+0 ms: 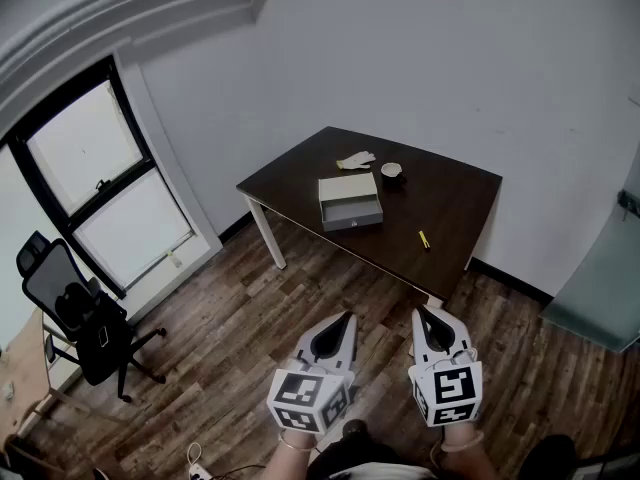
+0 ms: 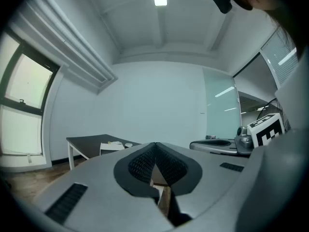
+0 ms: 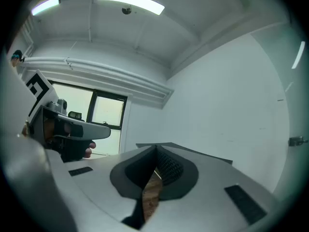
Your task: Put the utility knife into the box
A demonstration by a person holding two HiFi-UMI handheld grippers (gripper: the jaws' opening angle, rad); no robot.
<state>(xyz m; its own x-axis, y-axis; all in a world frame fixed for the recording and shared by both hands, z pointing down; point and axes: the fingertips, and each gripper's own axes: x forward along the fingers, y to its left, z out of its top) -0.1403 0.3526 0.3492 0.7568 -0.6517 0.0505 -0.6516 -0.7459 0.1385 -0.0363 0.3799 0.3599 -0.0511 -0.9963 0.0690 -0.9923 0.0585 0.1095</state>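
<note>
Head view: left gripper, right gripper jaws closed, empty, well short of table; knife right of box.

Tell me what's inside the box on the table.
The box shows an open grey part that looks empty, though it is small in the head view. Whatever sits under its pale top is covered. The knife lies outside it, on the table.
</note>
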